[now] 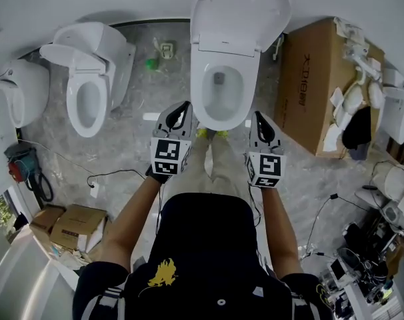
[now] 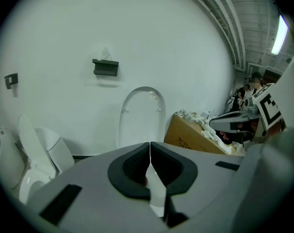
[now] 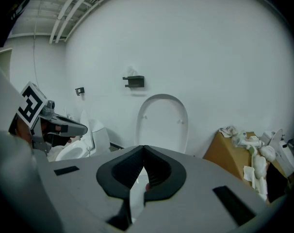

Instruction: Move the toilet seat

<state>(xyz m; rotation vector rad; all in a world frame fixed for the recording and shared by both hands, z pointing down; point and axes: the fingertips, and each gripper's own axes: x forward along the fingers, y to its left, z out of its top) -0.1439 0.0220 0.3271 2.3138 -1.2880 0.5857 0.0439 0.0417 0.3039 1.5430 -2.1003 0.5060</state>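
**Head view.** The toilet bowl [image 1: 219, 92] sits in the upper centre of the frame. The toilet seat [image 1: 241, 15] is raised and stands upright at the back of the bowl, along the top edge of the frame. The left gripper [image 1: 183, 107] and the right gripper [image 1: 259, 116] are held side by side just below the bowl's front rim, apart from it, one at each side of the person's feet [image 1: 212, 135]. A second toilet [image 1: 89, 79] stands at upper left and a cardboard box [image 1: 315, 79] at upper right.

**Left gripper view.** The left gripper [image 2: 150, 143] fills the lower frame. Its jaws are pressed together tip to tip, with nothing between them. Above the tips, at centre, the toilet seat [image 2: 141, 115] stands upright against the white wall, well apart from the jaws. A dark wall holder [image 2: 106, 67] hangs to its upper left. The cardboard box [image 2: 195, 136] and the right gripper [image 2: 239, 120] lie at right, and the second toilet [image 2: 38, 154] at lower left.

**Right gripper view.** The right gripper [image 3: 143, 148] has its jaws together and is likewise empty. The toilet seat [image 3: 162, 123] rises at centre, with the dark wall holder [image 3: 134, 81] above it. The left gripper [image 3: 59, 125] and the second toilet [image 3: 81, 147] are at left, and the cardboard box [image 3: 229, 157] at lower right.
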